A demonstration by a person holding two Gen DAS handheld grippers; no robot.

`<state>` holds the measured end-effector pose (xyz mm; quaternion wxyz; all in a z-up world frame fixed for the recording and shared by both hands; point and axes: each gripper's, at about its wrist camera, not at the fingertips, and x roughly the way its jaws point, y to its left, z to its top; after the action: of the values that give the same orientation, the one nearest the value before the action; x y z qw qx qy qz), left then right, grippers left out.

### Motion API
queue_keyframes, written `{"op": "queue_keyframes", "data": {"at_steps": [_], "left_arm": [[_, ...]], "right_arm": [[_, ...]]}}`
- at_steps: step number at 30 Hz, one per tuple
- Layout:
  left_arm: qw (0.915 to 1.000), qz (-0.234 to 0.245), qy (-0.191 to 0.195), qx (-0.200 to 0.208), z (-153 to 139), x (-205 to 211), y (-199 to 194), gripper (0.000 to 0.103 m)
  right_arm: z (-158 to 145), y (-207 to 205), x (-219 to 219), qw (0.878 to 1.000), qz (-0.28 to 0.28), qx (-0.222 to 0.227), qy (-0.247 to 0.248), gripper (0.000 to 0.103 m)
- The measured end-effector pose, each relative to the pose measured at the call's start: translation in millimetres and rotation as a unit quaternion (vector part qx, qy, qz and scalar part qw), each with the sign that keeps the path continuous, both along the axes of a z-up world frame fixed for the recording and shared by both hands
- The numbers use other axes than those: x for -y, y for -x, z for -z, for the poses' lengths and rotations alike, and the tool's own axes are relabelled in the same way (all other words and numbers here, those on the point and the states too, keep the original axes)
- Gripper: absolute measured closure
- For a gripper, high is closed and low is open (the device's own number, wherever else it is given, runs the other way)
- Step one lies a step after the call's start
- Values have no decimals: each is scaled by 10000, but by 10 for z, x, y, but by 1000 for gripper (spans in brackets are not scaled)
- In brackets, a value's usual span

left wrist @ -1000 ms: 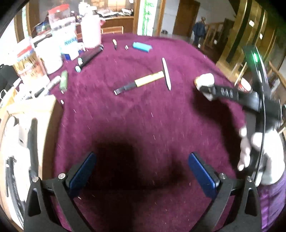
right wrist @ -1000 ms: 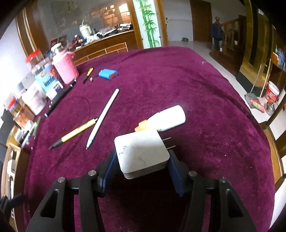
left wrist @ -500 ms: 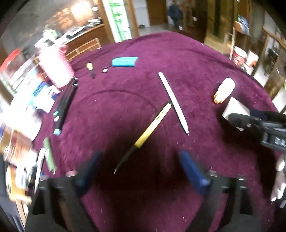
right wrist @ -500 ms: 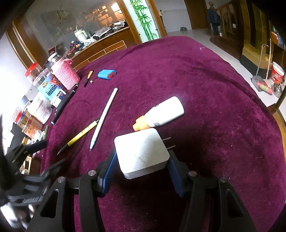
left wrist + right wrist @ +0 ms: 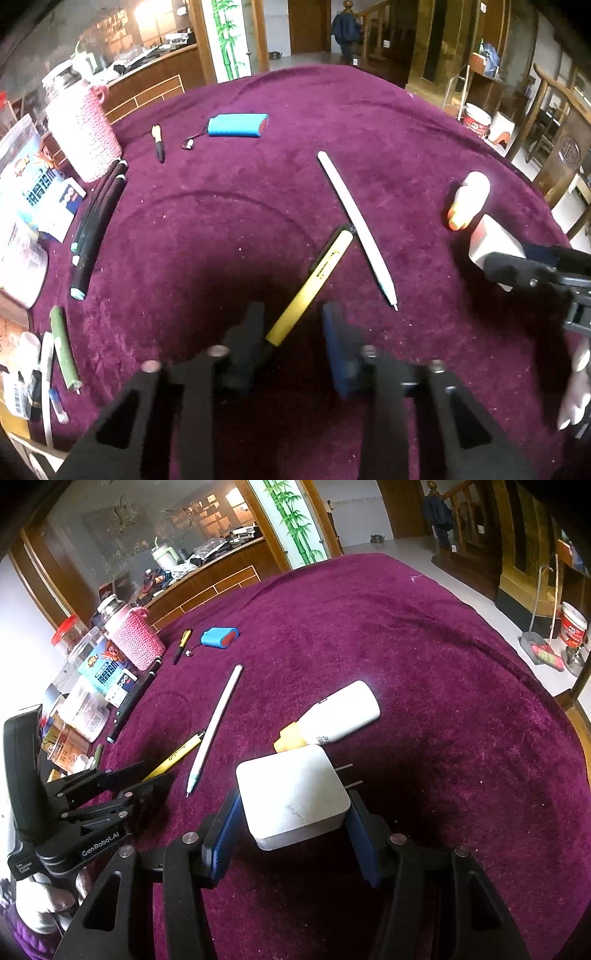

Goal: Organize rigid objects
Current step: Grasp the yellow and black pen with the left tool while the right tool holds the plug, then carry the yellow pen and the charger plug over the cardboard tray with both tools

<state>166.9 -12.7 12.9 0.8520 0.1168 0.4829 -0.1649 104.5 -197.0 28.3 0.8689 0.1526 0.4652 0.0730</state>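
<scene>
A yellow pen with a black tip (image 5: 314, 277) lies slantwise on the purple cloth. Its black end sits between the jaws of my left gripper (image 5: 293, 332), which are closing. The pen rests against the left pad, and a gap still shows on the right side. A white stylus (image 5: 354, 225) lies just right of the pen, touching its far end. My right gripper (image 5: 291, 812) is shut on a white plug adapter (image 5: 291, 794), its prongs pointing right. A white glue bottle with an orange cap (image 5: 340, 712) lies just beyond the adapter.
At the far left lie a blue battery pack (image 5: 236, 125) and a small black-and-yellow pen (image 5: 159, 142). A pink knitted bottle (image 5: 85, 129), boxes and jars crowd the left edge. Black markers (image 5: 99, 218) and a green pen (image 5: 64, 347) lie beside them.
My left gripper swung from the table's left side over to the yellow pen and its jaws narrowed around the pen's tip. The right gripper kept its hold on the adapter.
</scene>
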Motion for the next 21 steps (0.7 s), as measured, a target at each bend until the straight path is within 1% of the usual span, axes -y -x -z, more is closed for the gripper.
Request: {"op": "queue_keyframes", "data": {"at_steps": [2, 3, 6, 8, 12, 16, 19, 21], "left_arm": [[9998, -89, 128, -91, -29, -17, 8, 94], [9998, -121, 151, -112, -39, -12, 22, 95], [9999, -130, 21, -31, -55, 46, 114, 95], [9999, -143, 73, -54, -76, 58, 187, 95], [9995, -222, 216, 35, -172, 35, 388, 95], [9991, -322, 197, 181, -305, -16, 671, 95], [9984, -416, 326, 181, -392, -97, 855, 95], [9980, -484, 337, 222, -454, -155, 1010, 95]], "right_arm": [[4, -5, -4, 10000, 3, 17, 5, 44], [6, -6, -8, 10000, 4, 19, 6, 44], [6, -7, -2, 10000, 13, 19, -35, 44], [7, 1, 9, 10000, 14, 30, -67, 44], [1, 13, 5, 9998, -44, 63, -189, 44], [-16, 29, -26, 9997, -107, 132, -192, 44], [-20, 41, -45, 9995, -143, 185, -195, 44], [-10, 48, -60, 9996, -154, 186, -176, 44]]}}
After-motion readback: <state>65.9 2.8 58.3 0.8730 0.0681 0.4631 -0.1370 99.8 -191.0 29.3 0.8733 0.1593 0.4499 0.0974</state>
